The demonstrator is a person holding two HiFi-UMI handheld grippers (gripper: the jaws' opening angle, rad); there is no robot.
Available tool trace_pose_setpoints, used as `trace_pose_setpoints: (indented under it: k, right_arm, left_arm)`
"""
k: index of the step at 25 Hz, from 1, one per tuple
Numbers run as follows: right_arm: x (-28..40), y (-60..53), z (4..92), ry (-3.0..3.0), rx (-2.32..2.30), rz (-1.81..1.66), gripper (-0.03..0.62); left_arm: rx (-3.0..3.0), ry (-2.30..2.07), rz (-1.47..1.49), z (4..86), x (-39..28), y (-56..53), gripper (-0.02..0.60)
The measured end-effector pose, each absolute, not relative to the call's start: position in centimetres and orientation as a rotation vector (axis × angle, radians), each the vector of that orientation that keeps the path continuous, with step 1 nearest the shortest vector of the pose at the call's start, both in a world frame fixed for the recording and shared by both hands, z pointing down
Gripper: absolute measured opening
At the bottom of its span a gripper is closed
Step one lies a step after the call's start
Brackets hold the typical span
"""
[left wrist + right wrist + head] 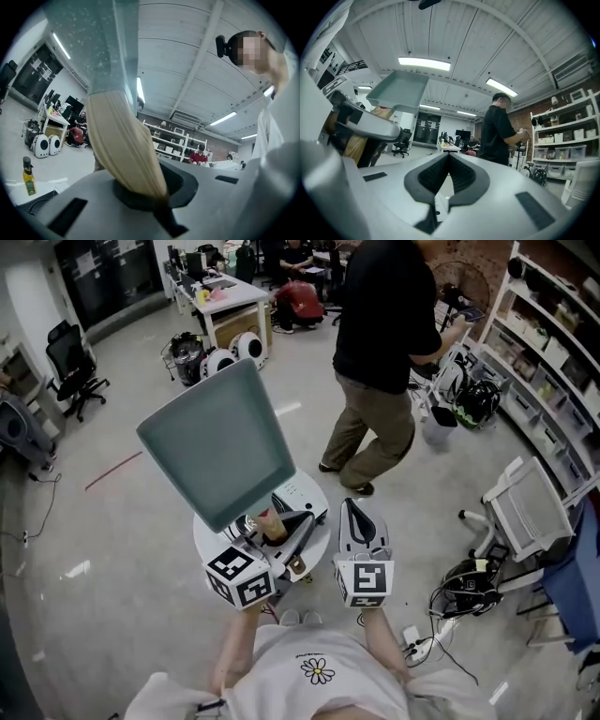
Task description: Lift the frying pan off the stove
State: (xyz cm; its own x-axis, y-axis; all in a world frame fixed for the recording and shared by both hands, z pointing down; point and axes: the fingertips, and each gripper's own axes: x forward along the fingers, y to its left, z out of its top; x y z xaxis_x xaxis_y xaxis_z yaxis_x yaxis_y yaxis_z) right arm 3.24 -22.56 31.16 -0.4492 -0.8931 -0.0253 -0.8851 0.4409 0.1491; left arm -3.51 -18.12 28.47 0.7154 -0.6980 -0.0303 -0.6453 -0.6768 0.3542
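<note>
The square grey-green frying pan [220, 442] hangs tilted in the air above the small round white table [319, 521], which carries the white stove [302, 491]. My left gripper [281, 532] is shut on the pan's pale wooden handle [270, 524]. In the left gripper view the handle [124, 145] runs up out of the closed jaws [145, 192] to the pan's underside [98, 42]. My right gripper [354, 512] is held beside it, to the right, shut with nothing between its pads [449, 161]. Its view shows the pan [398, 91] raised at the left.
A person in a black shirt [384, 343] walks just beyond the table. A white folded chair [530, 507], cables [469, 582] and shelving [553, 352] stand at the right, an office chair [70, 362] far left. An oil bottle [29, 176] stands low at the left.
</note>
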Motion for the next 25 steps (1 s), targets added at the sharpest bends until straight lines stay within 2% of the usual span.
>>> trace_pose_setpoints:
  k: [25]
  right_arm:
    - [2.1, -21.3, 29.9, -2.644, 1.594, -0.29, 0.003]
  left_arm:
    - [2.605, -1.109, -0.234, 28.4, -5.1, -17.5, -0.003]
